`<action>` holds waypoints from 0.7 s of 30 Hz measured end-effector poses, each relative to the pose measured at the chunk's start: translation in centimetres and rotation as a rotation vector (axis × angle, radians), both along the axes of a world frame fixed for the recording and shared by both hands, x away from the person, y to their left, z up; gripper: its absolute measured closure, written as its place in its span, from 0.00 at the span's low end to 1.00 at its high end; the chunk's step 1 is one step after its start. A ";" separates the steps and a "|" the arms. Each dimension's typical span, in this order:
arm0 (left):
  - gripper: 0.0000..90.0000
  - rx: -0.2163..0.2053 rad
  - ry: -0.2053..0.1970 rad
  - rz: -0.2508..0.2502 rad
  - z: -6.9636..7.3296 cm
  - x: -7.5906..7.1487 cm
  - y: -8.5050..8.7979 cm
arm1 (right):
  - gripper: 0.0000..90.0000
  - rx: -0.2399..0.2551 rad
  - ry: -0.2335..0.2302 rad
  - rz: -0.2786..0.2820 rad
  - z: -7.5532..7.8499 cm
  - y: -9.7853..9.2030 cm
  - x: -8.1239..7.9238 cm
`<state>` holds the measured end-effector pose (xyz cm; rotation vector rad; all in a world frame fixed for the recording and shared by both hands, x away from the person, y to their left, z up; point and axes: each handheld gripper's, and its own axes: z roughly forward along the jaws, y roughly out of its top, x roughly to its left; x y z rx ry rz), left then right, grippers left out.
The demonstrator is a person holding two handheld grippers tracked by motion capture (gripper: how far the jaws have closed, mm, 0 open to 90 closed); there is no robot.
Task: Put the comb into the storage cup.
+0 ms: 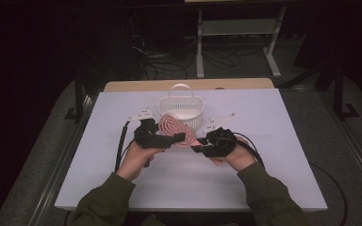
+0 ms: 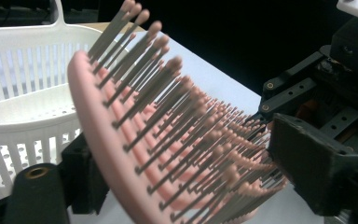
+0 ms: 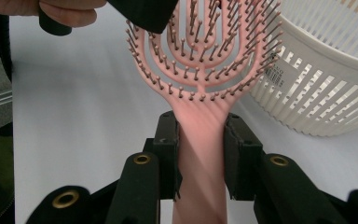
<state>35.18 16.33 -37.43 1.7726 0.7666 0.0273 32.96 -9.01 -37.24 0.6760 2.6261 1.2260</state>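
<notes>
A pink hairbrush (image 1: 172,126) is held off the table just in front of a white slatted basket (image 1: 181,106). My right gripper (image 3: 200,154) is shut on its handle, one pad on each side, with the brush head (image 3: 200,56) rising beyond. My left gripper (image 2: 191,172) reaches in from the left across the brush head (image 2: 121,140). One pad lies against the pink back and the bristle tips meet the other pad. In the high view the left gripper (image 1: 179,137) and right gripper (image 1: 196,146) nearly touch at the table's middle.
The basket (image 2: 23,112) with its loop handle stands on the white table board (image 1: 264,165), close behind the brush, and its wall (image 3: 317,84) is near the bristles. A hand shows at the top left of the right gripper view. Cables trail from both grippers.
</notes>
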 end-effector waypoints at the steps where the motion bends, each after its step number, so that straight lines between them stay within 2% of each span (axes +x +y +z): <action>1: 0.24 -0.002 0.002 0.001 0.0 0.0 0.0 | 0.77 -0.001 0.000 0.001 0.0 0.0 0.0; 5: 0.28 -0.025 0.012 -0.001 0.1 0.1 0.2 | 0.77 -0.006 -0.010 0.005 -0.1 0.1 -0.1; 14: 0.36 -0.040 0.033 -0.003 0.1 0.2 0.4 | 0.77 -0.004 -0.027 0.006 -0.2 0.2 -0.1; 21: 0.42 -0.060 0.064 -0.010 0.0 0.4 0.7 | 0.77 -0.005 -0.032 0.008 -0.3 0.3 -0.2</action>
